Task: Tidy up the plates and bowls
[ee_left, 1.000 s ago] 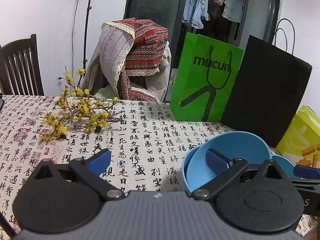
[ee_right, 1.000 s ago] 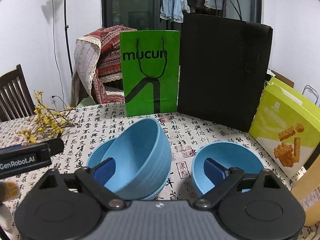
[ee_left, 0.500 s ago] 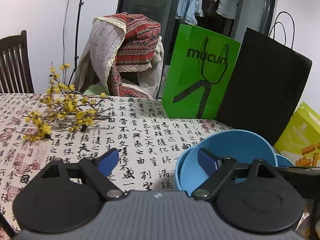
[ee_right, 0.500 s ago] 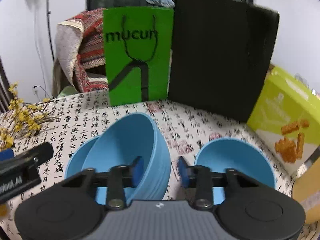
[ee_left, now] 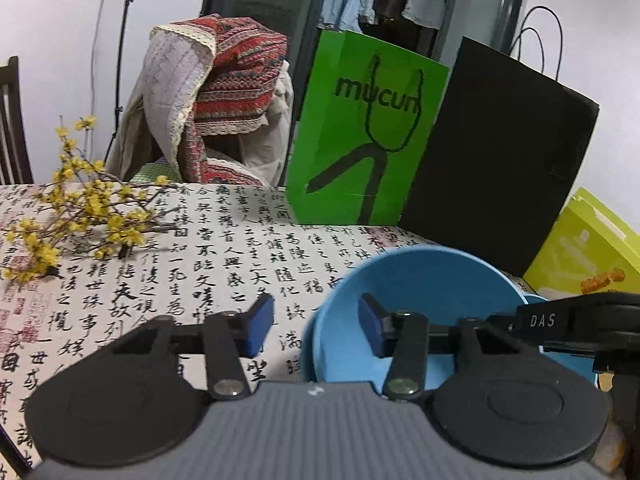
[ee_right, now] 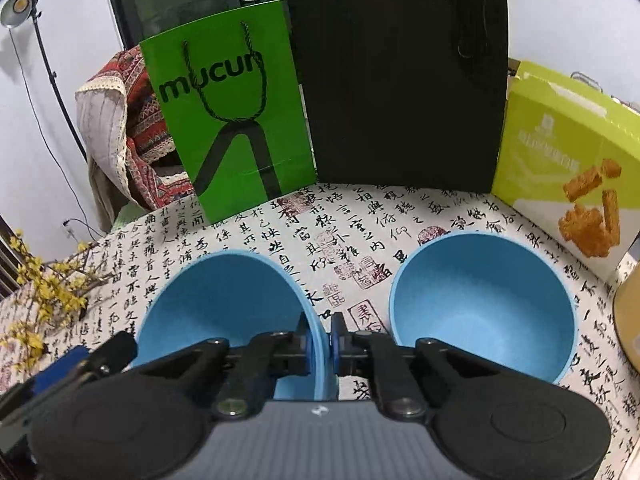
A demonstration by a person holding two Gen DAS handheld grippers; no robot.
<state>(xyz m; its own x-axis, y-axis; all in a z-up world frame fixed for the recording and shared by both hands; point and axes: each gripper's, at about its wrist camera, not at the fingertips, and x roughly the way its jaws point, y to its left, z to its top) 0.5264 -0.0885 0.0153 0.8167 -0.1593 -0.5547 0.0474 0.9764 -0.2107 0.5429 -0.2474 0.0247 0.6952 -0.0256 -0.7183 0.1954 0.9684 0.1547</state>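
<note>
Right gripper (ee_right: pixel 320 340) now clamped on the near rim of the tilted blue bowl (ee_right: pixel 224 304), jaws wide apart a second ago. Left gripper (ee_left: pixel 316 324) closing, one pad inside that bowl's far-side wall, one outside, not yet pressing. Bowl leaning inside a lower blue bowl (ee_left: pixel 310 344), in front of the green paper bag (ee_right: pixel 228 120). Second blue bowl (ee_right: pixel 484 308) well right of the bag, upright on the calligraphy tablecloth (ee_right: pixel 332 236). Likely next: lifting the tilted bowl for stacking.

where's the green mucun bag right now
The green mucun bag stands at the table's far edge, left of the black bag, behind the blue bowls.
</note>
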